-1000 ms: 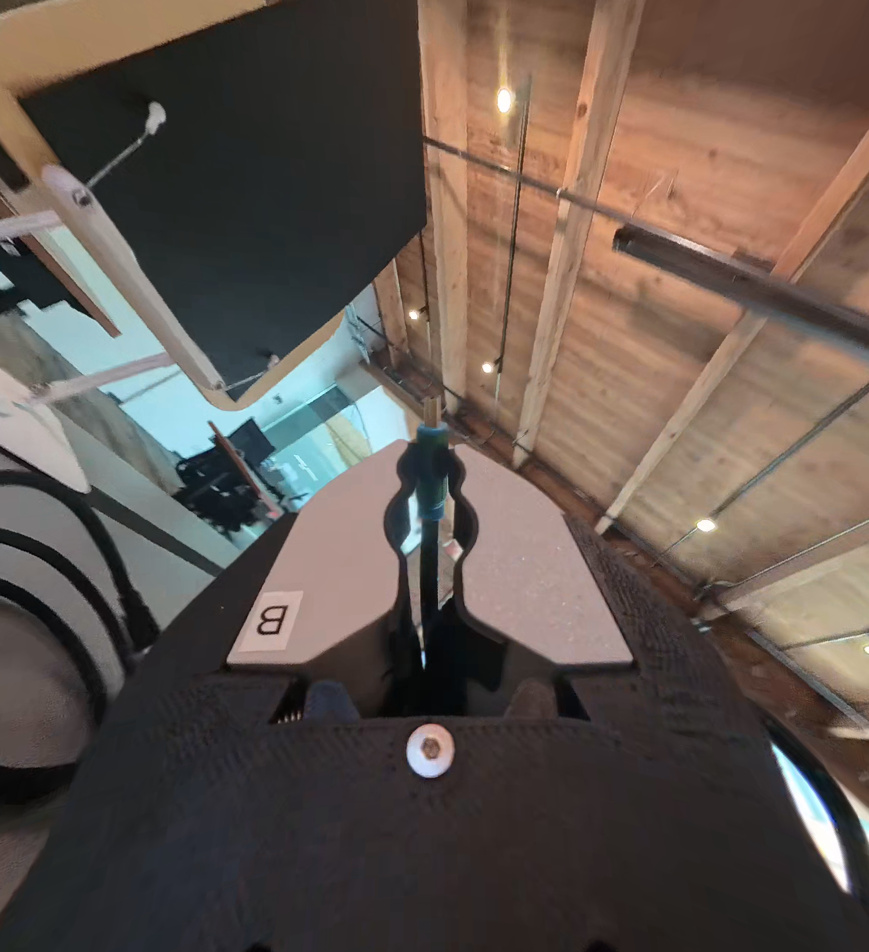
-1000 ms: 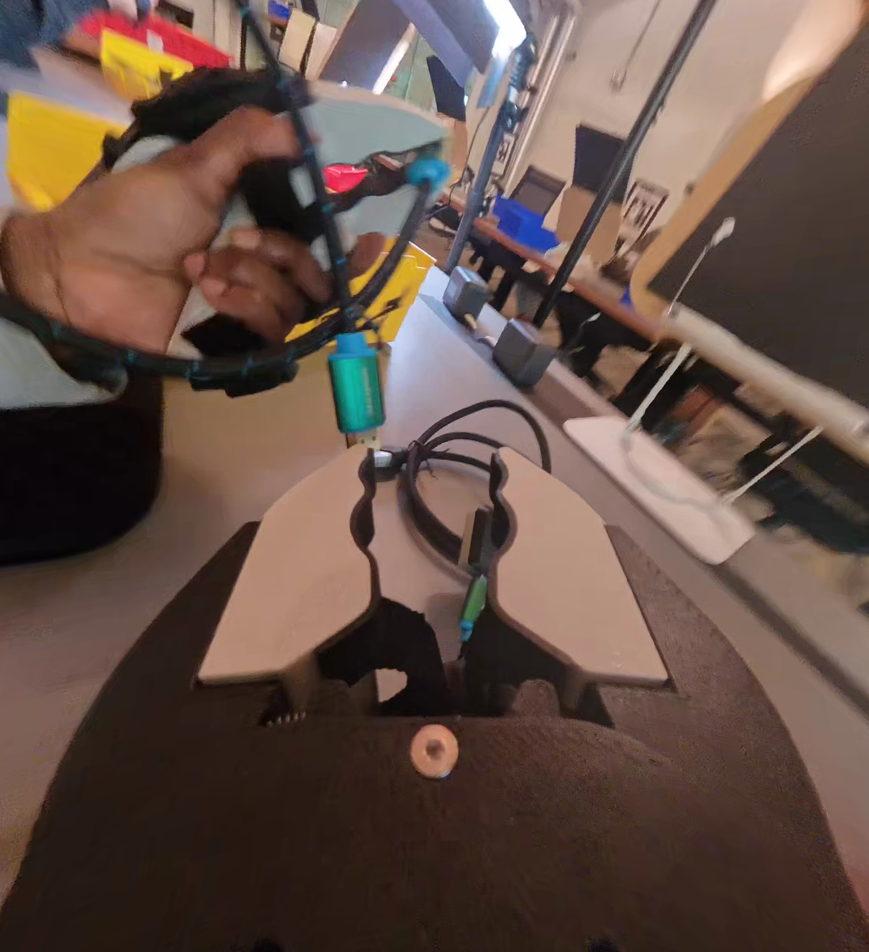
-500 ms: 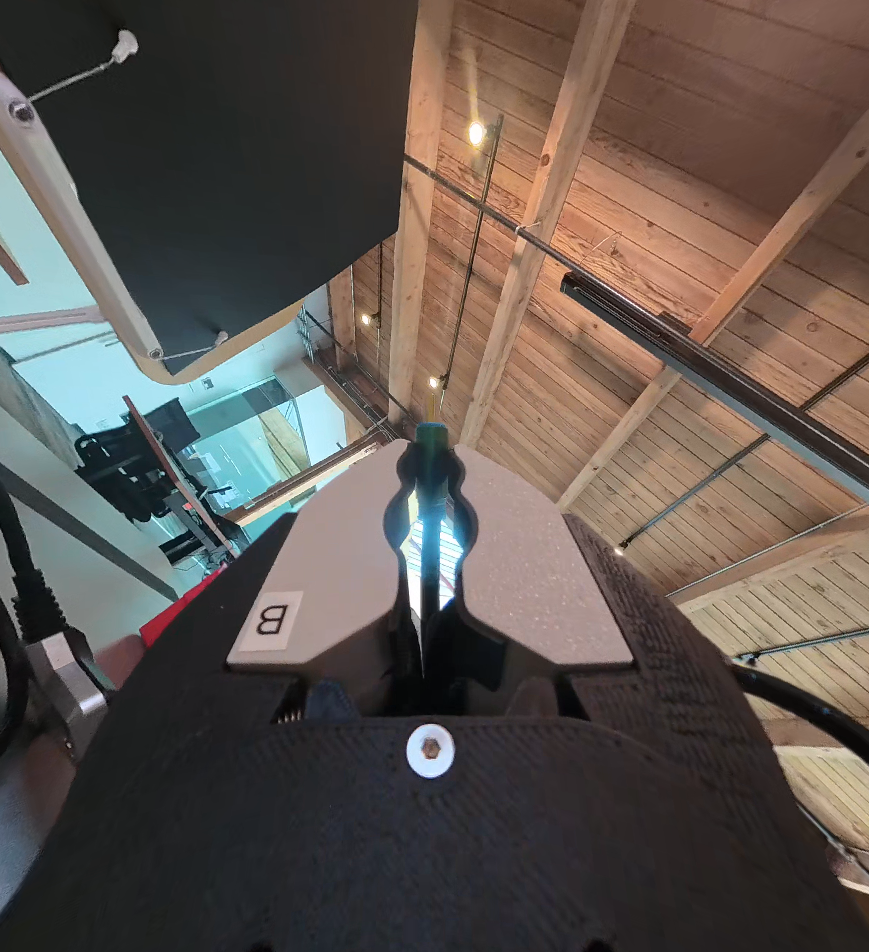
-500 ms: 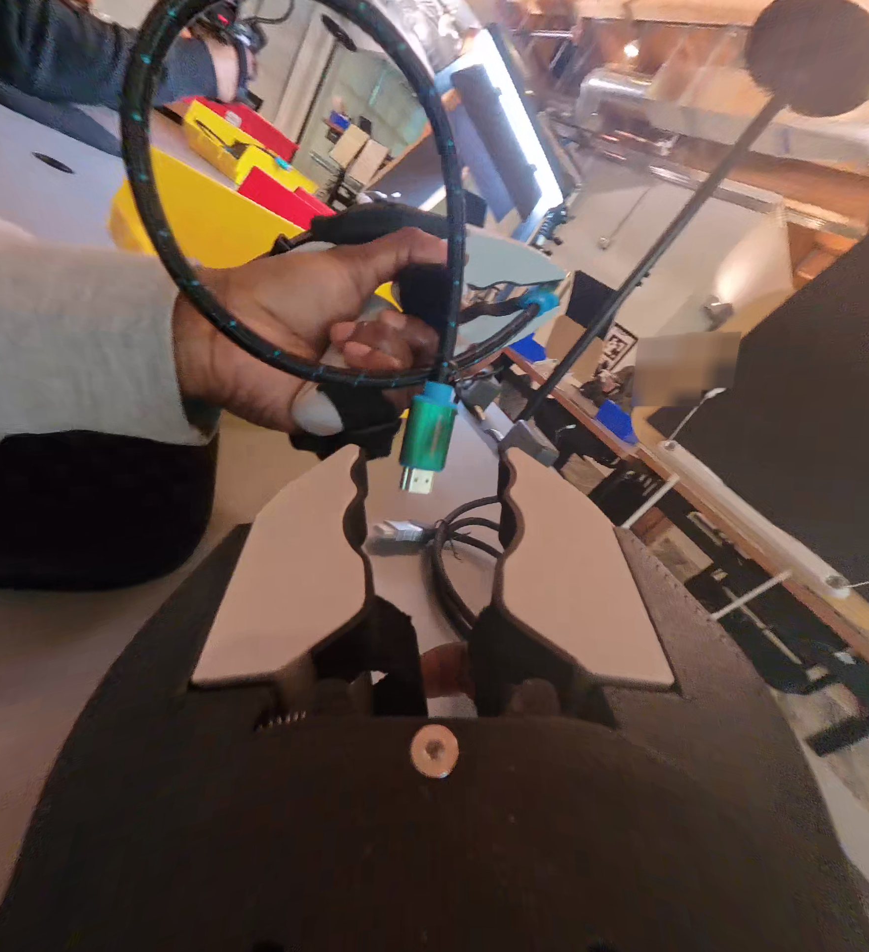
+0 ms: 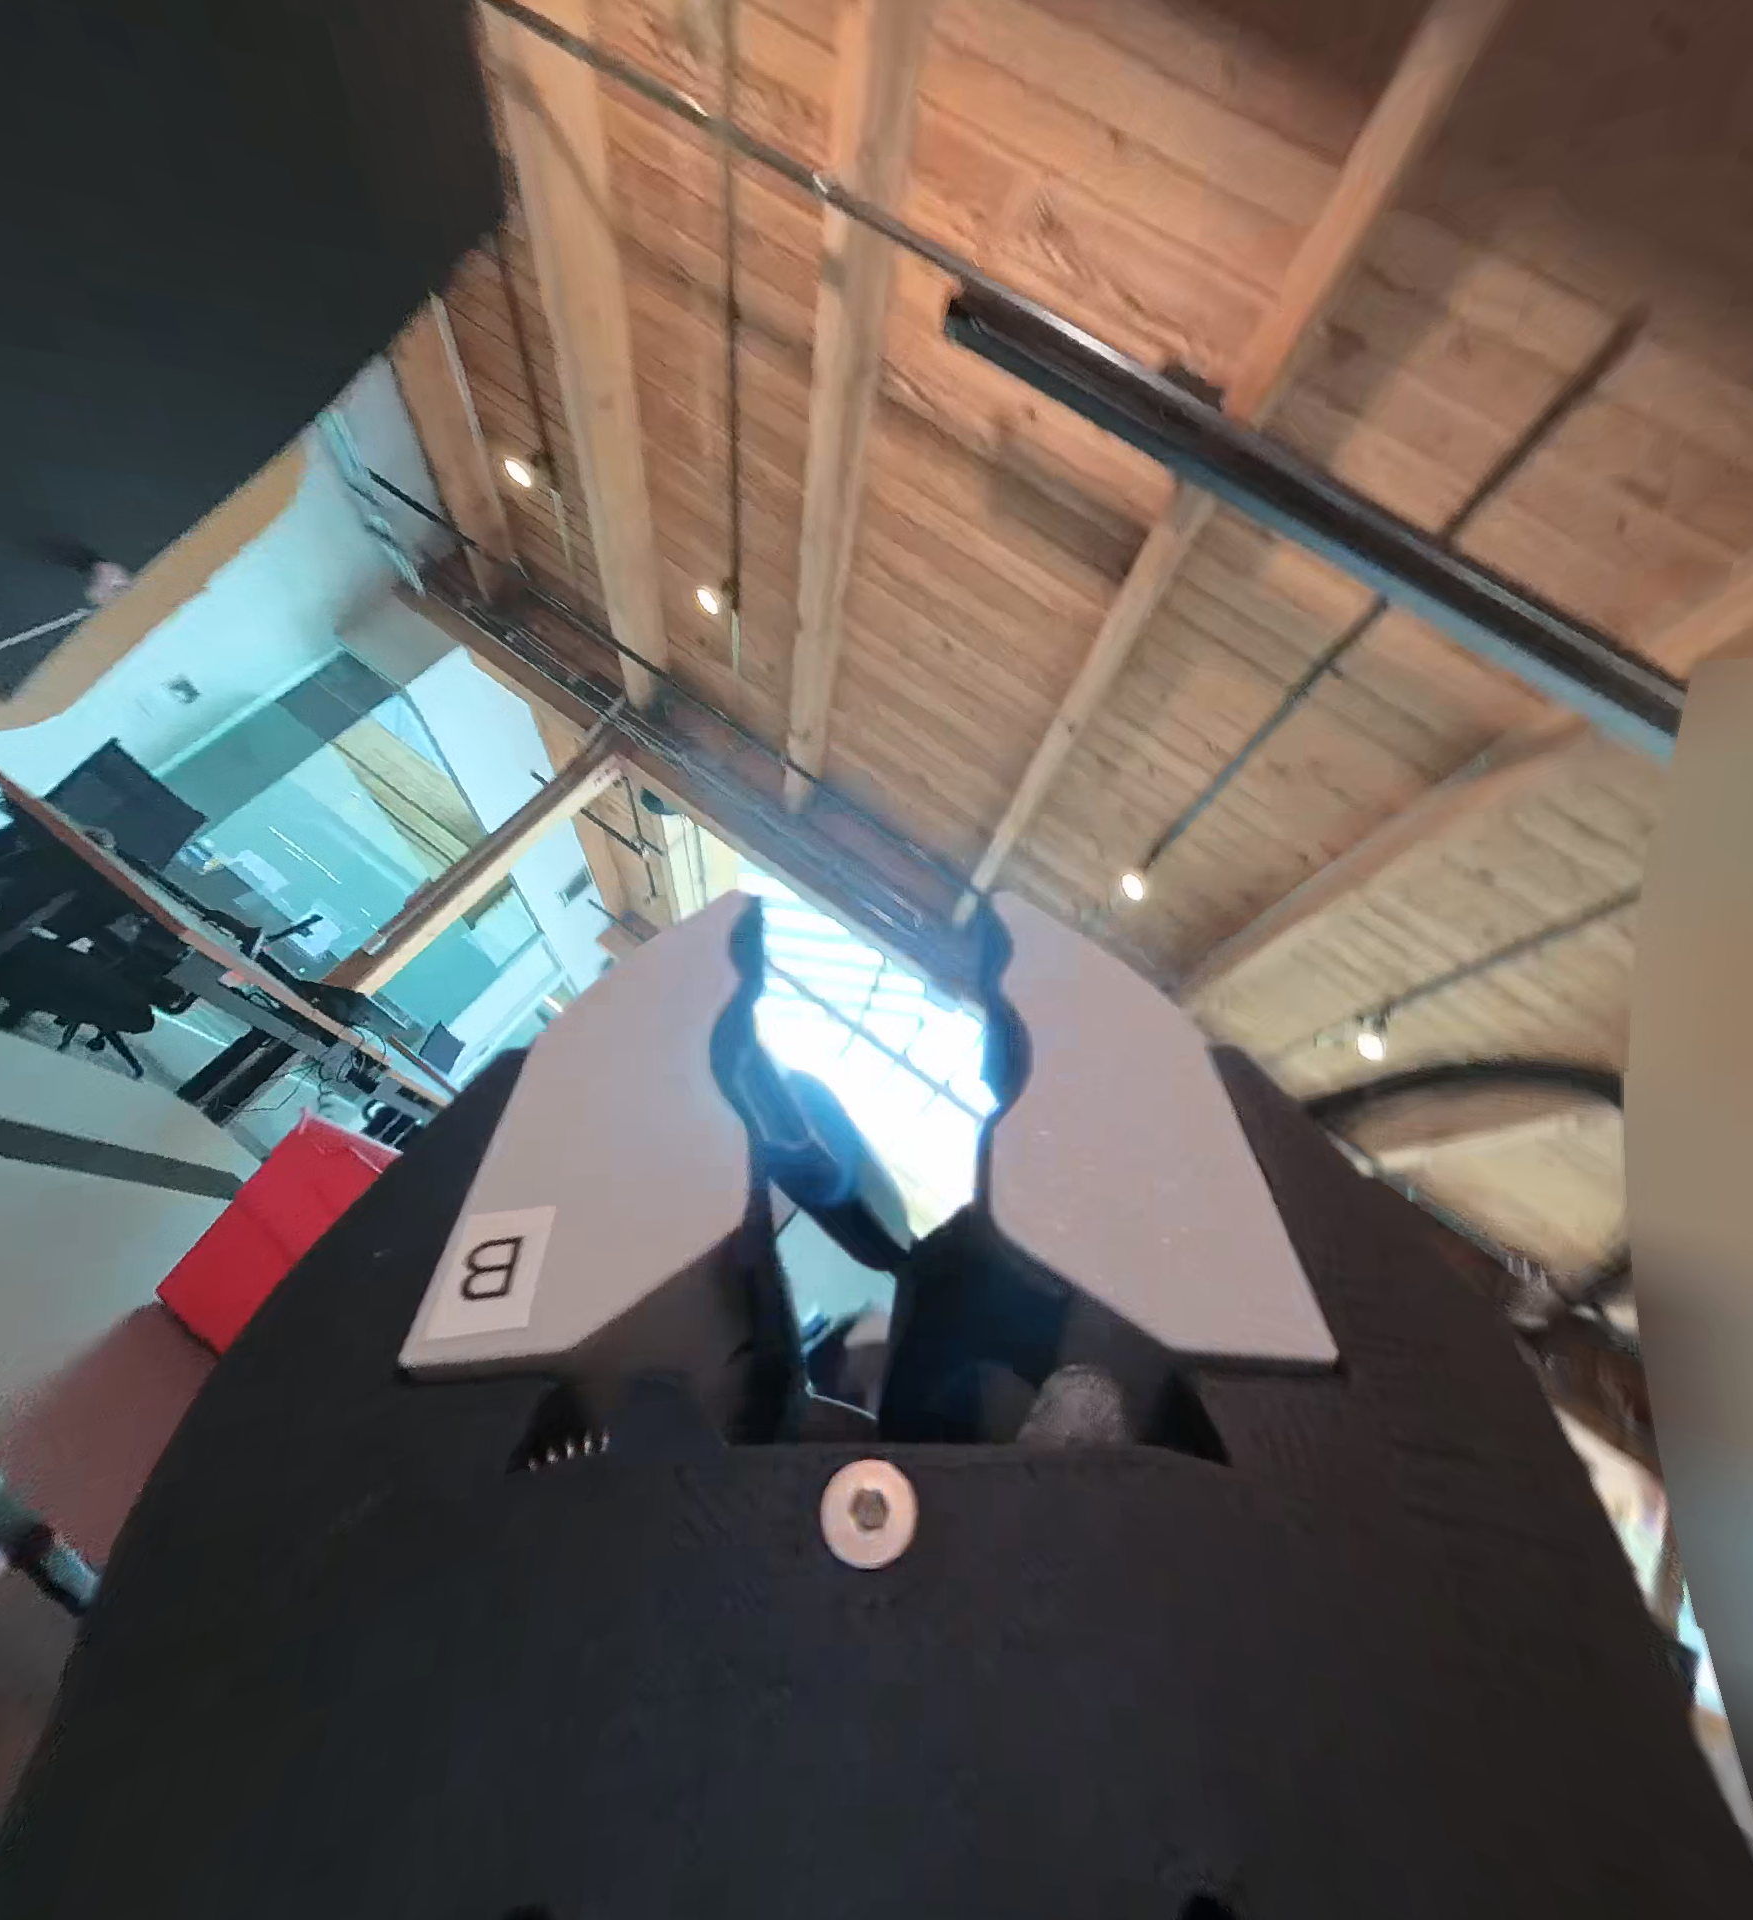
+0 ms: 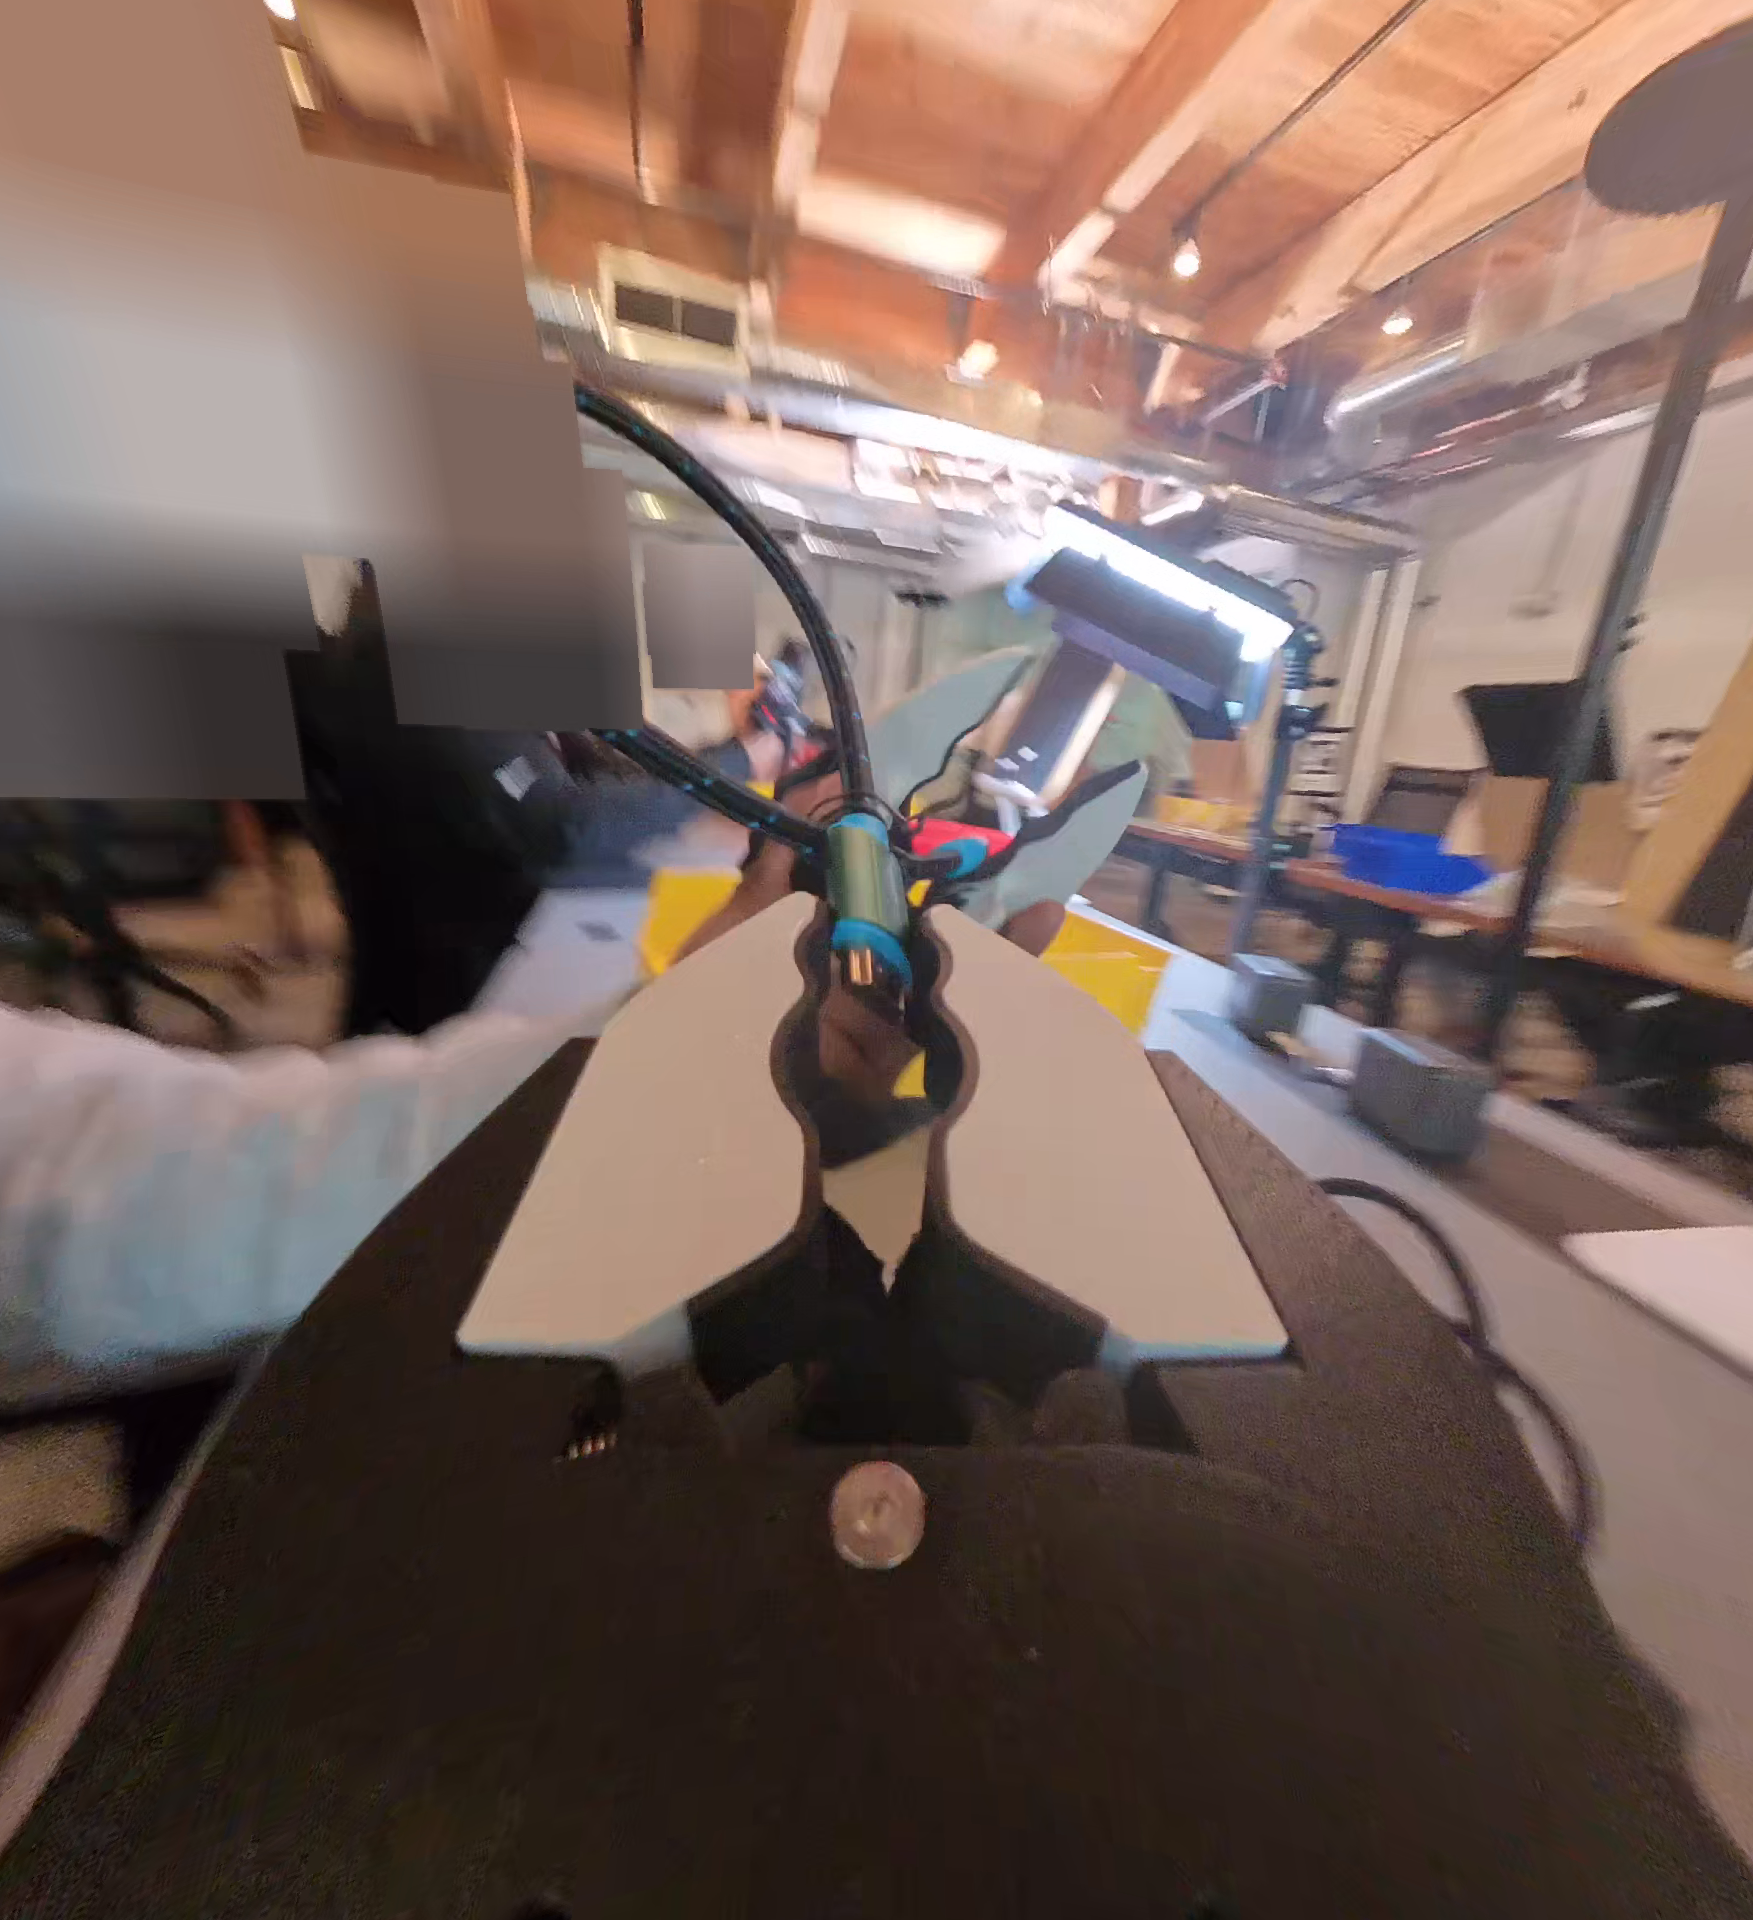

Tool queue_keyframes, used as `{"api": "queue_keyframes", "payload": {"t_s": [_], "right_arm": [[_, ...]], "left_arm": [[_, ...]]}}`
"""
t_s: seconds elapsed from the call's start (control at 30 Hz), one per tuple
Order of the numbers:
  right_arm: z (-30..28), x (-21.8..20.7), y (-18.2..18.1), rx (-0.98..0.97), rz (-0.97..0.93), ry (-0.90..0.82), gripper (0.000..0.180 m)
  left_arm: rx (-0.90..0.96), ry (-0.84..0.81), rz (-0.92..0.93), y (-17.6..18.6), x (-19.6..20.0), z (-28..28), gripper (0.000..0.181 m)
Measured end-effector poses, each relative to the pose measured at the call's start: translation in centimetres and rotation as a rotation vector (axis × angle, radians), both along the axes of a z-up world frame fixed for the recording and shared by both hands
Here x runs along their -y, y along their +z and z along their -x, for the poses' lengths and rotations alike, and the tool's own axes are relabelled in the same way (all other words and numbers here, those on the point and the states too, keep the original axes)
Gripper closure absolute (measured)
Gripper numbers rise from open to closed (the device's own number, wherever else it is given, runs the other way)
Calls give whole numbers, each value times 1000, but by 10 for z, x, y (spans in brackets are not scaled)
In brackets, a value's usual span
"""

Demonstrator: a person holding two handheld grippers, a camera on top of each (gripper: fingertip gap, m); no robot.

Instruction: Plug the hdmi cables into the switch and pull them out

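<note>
The HDMI cable's green plug (image 6: pixel 867 891) sits at the tips of the right gripper (image 6: pixel 870 925), whose fingers are narrowly parted around it; contact cannot be told. The left gripper (image 5: pixel 867 920) stands wide and empty, pointing at the wooden ceiling (image 5: pixel 1111 436). No switch is in view, so plugging in and pulling out both seem left.

Braided black cable w/ teal flecks (image 6: pixel 810 623) is cut off upward by a mosaic patch. Green metal HDMI plug w/ blue collars (image 6: pixel 867 894) is motion-blurred; contact w/ the grey fingertips can't be told. A dark blurred shape (image 5: pixel 820 1153) btwn left grey fingers can't be identified.
</note>
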State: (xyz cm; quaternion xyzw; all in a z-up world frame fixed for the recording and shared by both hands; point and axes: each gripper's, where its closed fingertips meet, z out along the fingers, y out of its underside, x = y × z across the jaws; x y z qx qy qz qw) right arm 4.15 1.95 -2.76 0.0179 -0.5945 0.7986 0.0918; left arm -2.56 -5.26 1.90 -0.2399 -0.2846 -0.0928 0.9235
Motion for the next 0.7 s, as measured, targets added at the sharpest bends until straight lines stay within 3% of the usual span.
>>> {"api": "queue_keyframes", "payload": {"t_s": [0.1,0.2,0.3,0.4,0.47,0.57,0.7], "right_arm": [[12,-27,20,239,148,164,166],[27,-47,30,399,267,242,168],[36,-58,34,480,343,277,168],[39,-62,36,487,359,279,169],[39,-64,36,472,357,273,169],[36,-62,36,449,331,276,169],[27,-52,32,436,276,308,168]], "left_arm": [[-163,10,148,11,-15,-20,130],[-315,48,475,2,-43,-36,128],[-444,86,734,-16,-62,-47,122],[-489,72,892,-34,-75,-52,129],[-475,-7,947,-45,-84,-56,141],[-422,-186,954,-59,-98,-64,141],[-459,-242,1009,-77,-118,-72,155]]}}
